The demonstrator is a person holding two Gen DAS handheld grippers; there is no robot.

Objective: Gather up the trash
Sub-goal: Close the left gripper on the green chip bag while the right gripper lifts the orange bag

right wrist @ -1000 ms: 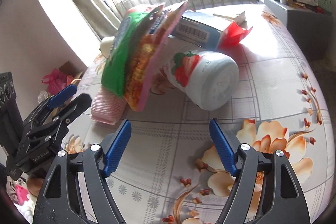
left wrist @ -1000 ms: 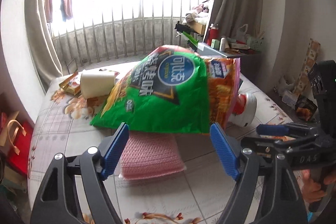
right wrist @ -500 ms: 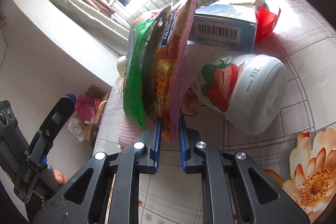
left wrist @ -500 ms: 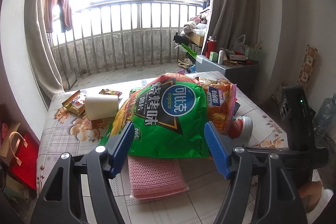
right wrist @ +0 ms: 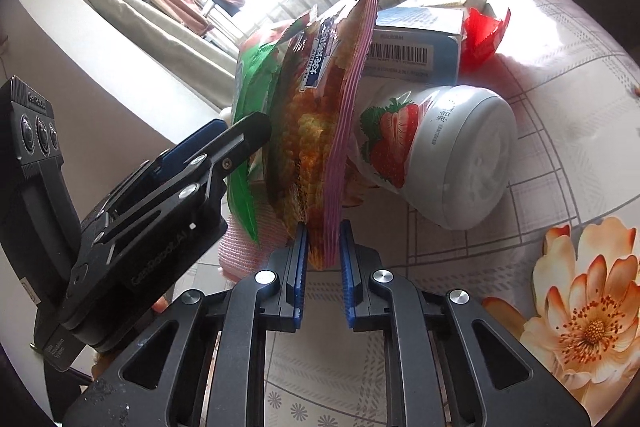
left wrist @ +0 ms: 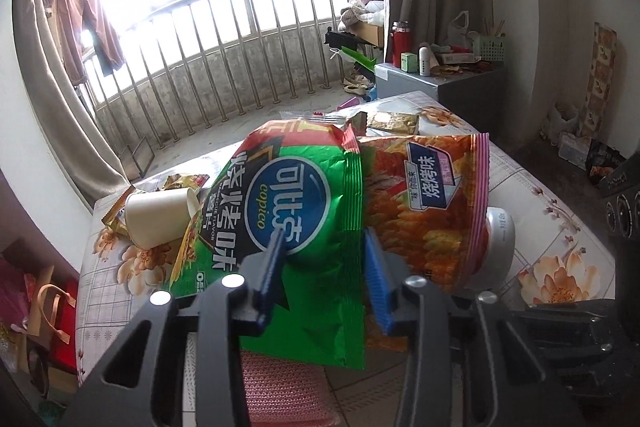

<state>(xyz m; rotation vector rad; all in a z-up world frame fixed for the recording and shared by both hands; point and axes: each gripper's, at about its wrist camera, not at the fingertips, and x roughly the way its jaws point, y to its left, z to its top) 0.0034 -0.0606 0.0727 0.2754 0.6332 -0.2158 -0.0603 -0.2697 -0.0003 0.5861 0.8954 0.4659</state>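
Closing since a moment ago, the left gripper [left wrist: 320, 267] now pinches the green bag [left wrist: 292, 227], held upright above the table [left wrist: 540, 227]. From the right view, the right gripper [right wrist: 323, 259] clamps the orange bag's [right wrist: 320, 131] bottom edge; keep both squeezed, lifting straight up, clear of the bottle [right wrist: 448, 155] at right.

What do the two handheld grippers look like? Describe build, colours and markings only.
Both are matte black, with triangular cut-outs in the linkage arms and silver pivot screws. The left gripper and right gripper carry blue ribbed finger pads. Seen from the right wrist, the left unit's body bears faint embossed lettering and a black block with three round buttons. No cables or sleeves show.
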